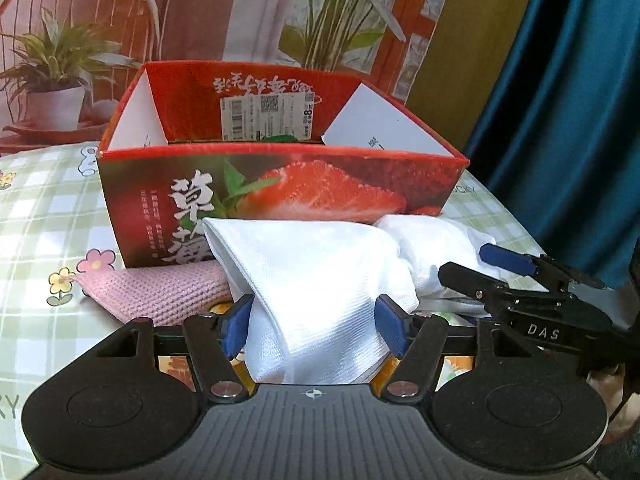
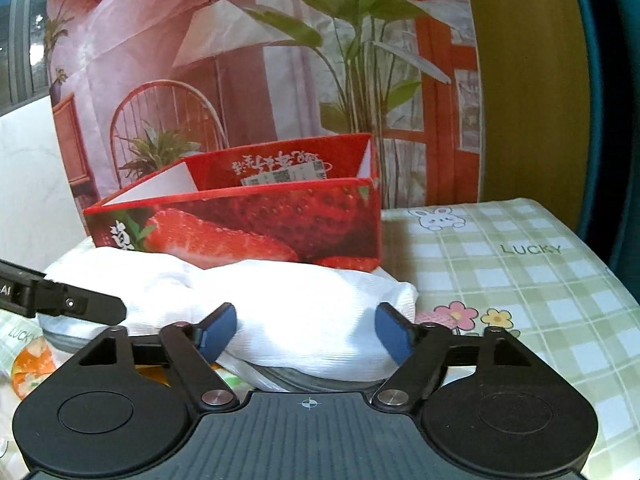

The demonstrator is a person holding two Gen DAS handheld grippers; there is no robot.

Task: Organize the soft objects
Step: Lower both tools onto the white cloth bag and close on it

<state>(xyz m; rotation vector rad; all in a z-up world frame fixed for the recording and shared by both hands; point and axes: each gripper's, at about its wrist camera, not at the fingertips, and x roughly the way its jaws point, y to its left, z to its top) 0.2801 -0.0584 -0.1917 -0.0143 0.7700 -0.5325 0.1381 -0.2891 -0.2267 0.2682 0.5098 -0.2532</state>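
A white cloth (image 1: 320, 276) lies bunched in front of the red strawberry box (image 1: 280, 184). My left gripper (image 1: 314, 326) has its jaws wide, with the cloth between the blue pads (image 1: 236, 326), which touch its sides. A pink knitted cloth (image 1: 160, 292) lies to the left under the white one. My right gripper (image 2: 308, 334) is also open around another part of the white cloth (image 2: 288, 308); it shows in the left wrist view (image 1: 480, 270). The box (image 2: 256, 224) stands open at the top behind the cloth.
A green checked tablecloth (image 2: 500, 280) with flowers and a bunny covers the table. A printed backdrop (image 2: 240, 60) with plants and a chair hangs behind the box. A blue curtain (image 1: 568, 120) hangs at the right. Colourful items (image 2: 32, 364) lie at the lower left.
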